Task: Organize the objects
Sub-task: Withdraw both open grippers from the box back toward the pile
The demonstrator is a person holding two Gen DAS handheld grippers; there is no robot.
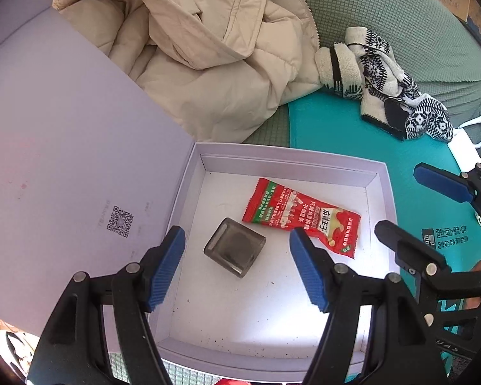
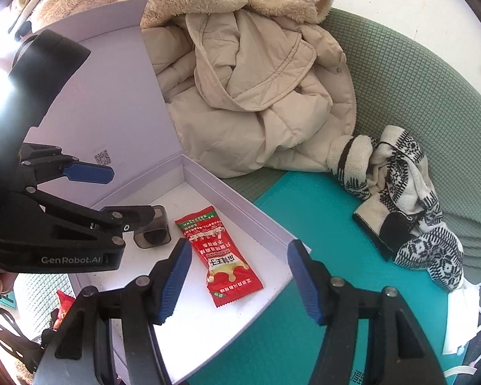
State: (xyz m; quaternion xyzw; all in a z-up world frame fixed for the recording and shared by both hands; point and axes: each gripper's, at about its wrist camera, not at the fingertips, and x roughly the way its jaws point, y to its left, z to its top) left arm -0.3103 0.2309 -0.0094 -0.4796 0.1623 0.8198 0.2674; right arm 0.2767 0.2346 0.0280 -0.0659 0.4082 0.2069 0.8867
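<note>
Left wrist view: left tongs (image 1: 237, 268) wide, empty, above the open box (image 1: 383, 199). Grey case (image 1: 234, 247) lies between the blue pads, just ahead; red packet (image 1: 301, 216) beside it, long axis running from upper left to lower right.

Right wrist view: right tongs (image 2: 235, 280) wide, empty, packet (image 2: 219, 255) directly ahead between the fingers, long axis nearly along them. Case (image 2: 154, 232) lies left, partly behind the left tongs (image 2: 125, 194). Jacket (image 2: 256, 96) and knitwear (image 2: 397, 199) lie outside the box.
</note>
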